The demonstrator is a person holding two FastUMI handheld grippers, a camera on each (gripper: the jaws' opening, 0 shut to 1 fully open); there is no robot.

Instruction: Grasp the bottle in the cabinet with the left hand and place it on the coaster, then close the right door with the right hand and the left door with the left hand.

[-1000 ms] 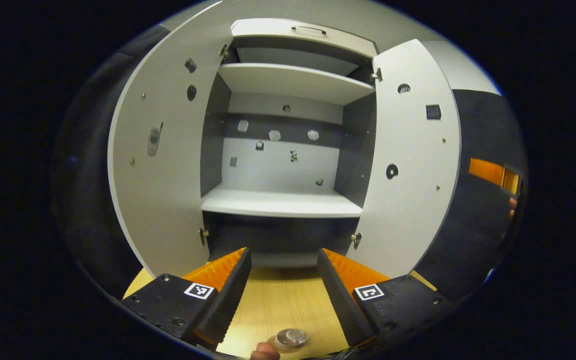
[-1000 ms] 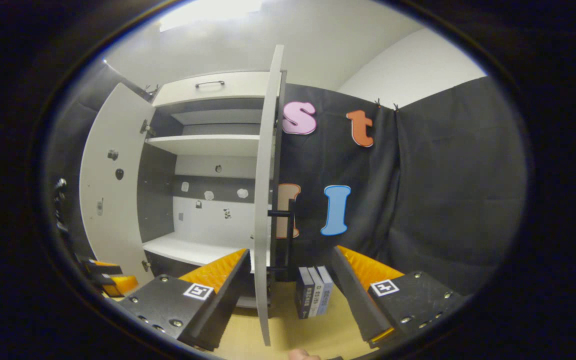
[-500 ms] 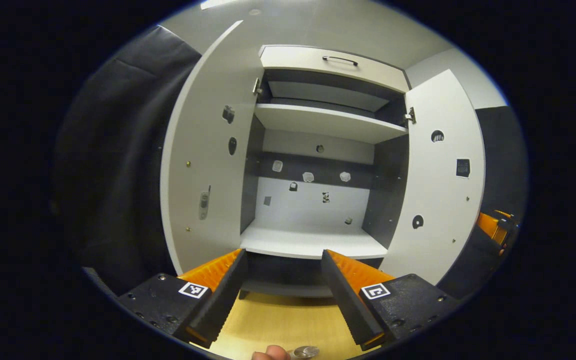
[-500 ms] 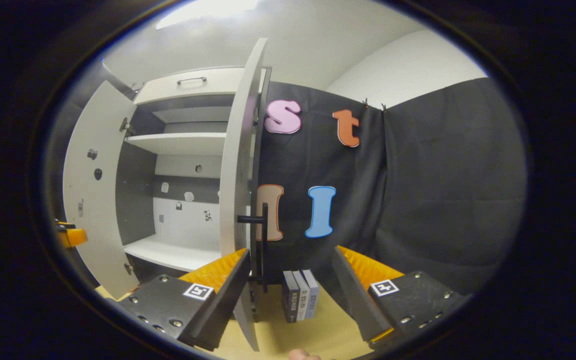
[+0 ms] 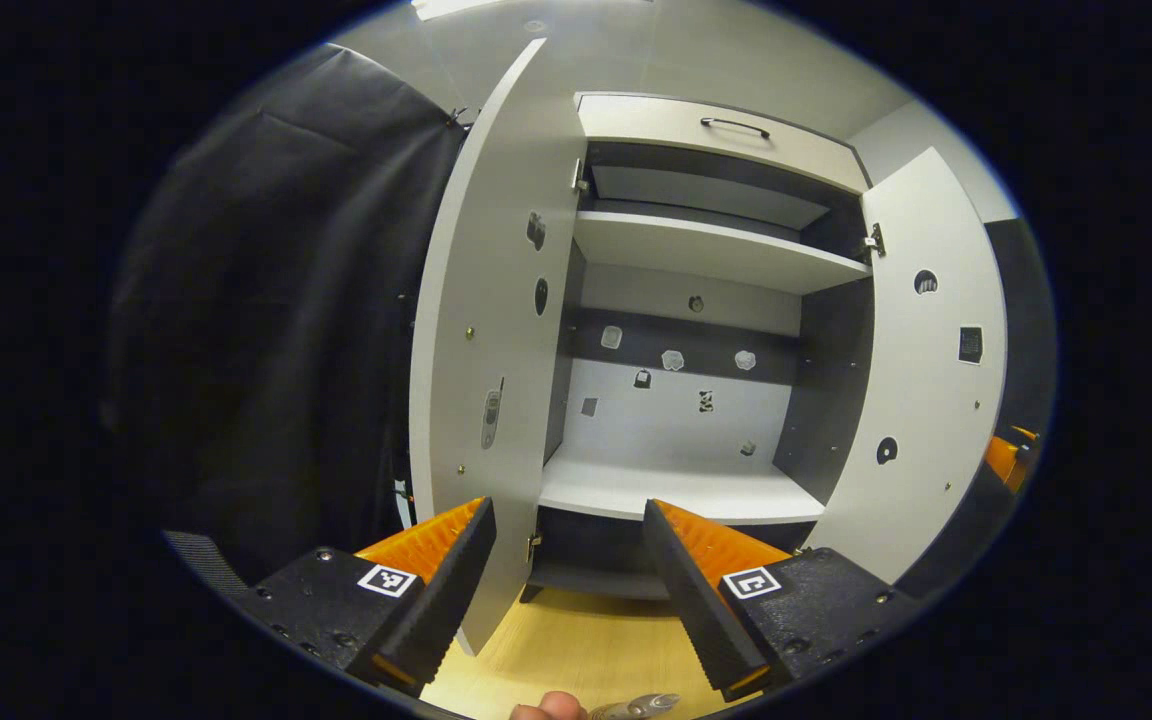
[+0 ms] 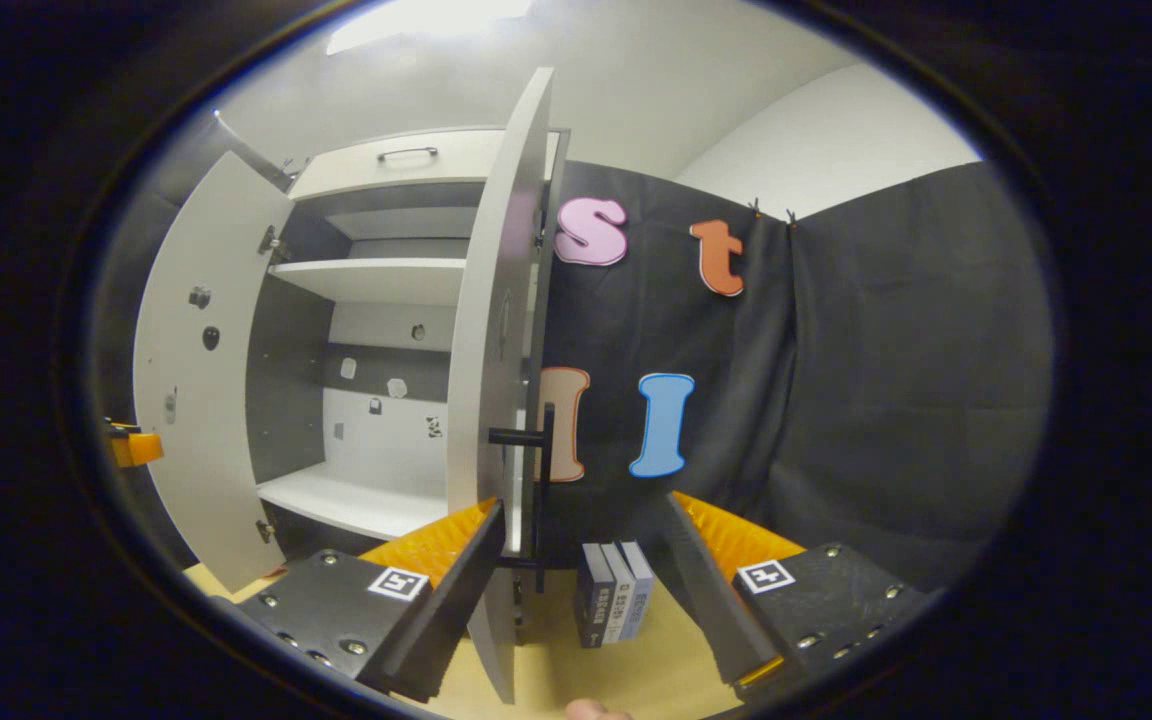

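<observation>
The white cabinet [image 5: 676, 490] stands with both doors swung out, and its lower shelf is bare. My left gripper [image 5: 566, 590] is open in front of it, its left finger before the bottom of the left door [image 5: 476, 330]. The clear top of the bottle [image 5: 636, 707] peeks in at the lower rim beside a thumb [image 5: 541, 708]. My right gripper [image 6: 581, 590] is open at the right door [image 6: 491, 400], seen nearly edge-on. That door's black handle [image 6: 536, 470] and lower edge lie between its fingers; I cannot tell if they touch.
Three books [image 6: 616, 590] stand upright on the wooden tabletop [image 6: 656, 670] just right of the right door. The right gripper [image 5: 1011, 455] shows past the right door [image 5: 921, 370], and the left gripper [image 6: 131, 448] beside the left door [image 6: 196, 380]. Black cloth hangs on both sides.
The left gripper has pulled back and swung left, from facing the shelf to the left door. The bottle top has slid to the view's rim. The right gripper shifted around the right door's edge.
</observation>
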